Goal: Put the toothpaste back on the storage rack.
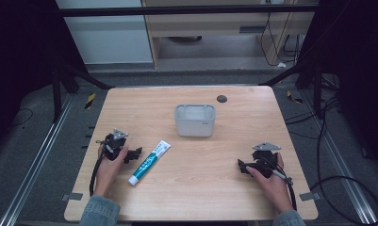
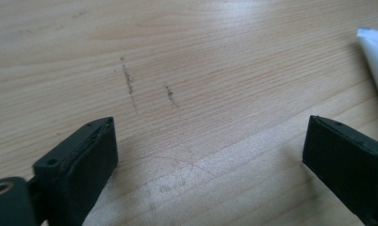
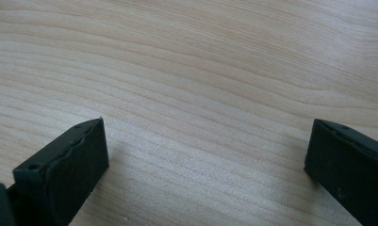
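Nearest the person, both hands rest on the pale wooden table (image 1: 201, 188). The left gripper (image 1: 133, 154) has its jaws spread wide over bare wood, gripping nothing; the right gripper (image 1: 243, 167) is likewise spread wide and empty. Just beside the left gripper lies a white and teal toothpaste tube (image 1: 149, 162), flat and angled, its white end at the edge of the left gripper view (image 2: 375, 56). Farther back, mid-table, stands a grey rectangular plastic bin (image 1: 195, 120); its inside looks empty. Beyond it sits a small dark round disc (image 1: 221, 99).
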`<act>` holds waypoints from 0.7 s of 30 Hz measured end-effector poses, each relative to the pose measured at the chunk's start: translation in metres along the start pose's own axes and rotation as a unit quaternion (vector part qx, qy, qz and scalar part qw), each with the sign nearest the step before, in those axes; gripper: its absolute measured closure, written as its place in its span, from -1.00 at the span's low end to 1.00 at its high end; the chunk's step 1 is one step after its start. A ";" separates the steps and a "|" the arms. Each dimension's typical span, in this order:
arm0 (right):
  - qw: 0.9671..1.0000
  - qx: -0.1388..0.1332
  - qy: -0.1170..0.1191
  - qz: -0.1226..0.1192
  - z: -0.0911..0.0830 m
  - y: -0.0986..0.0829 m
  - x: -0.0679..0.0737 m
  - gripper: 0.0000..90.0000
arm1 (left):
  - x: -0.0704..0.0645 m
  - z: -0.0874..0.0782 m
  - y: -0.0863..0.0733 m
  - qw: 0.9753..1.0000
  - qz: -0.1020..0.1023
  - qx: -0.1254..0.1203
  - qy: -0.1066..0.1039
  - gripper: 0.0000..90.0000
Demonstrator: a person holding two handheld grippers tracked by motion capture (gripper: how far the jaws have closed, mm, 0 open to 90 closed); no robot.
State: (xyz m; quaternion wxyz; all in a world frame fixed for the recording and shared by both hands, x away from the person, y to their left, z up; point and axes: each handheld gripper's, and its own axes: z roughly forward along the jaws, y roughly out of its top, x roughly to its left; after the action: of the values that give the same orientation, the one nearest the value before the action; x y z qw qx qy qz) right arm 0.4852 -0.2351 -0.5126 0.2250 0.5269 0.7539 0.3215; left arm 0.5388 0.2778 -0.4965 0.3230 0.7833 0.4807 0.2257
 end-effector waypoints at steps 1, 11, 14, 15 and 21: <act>1.000 0.000 0.000 0.000 0.000 0.000 0.000 -0.99 | -0.001 -0.004 0.001 1.000 0.000 -0.004 0.002 -0.94; 1.000 0.000 0.000 0.000 0.000 0.000 0.000 -0.99 | -0.006 -0.029 0.012 1.000 0.006 -0.013 0.008 -0.93; 1.000 -0.001 -0.001 -0.001 0.000 0.000 0.000 -0.99 | -0.008 -0.039 0.017 1.000 0.011 -0.017 0.001 -0.93; 1.000 -0.001 -0.001 -0.001 0.000 0.000 0.000 -0.99 | -0.010 -0.043 0.018 1.000 0.013 -0.018 -0.002 -0.93; 1.000 -0.001 0.001 -0.005 0.004 0.003 -0.002 -0.99 | -0.026 -0.055 0.016 0.999 0.044 0.021 -0.011 -0.92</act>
State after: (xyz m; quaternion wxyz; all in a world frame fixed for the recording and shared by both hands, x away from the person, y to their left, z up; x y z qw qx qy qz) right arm 0.4902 -0.2350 -0.5127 0.2257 0.5229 0.7564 0.3217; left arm 0.5009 0.2650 -0.4476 0.3014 0.8126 0.4472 0.2213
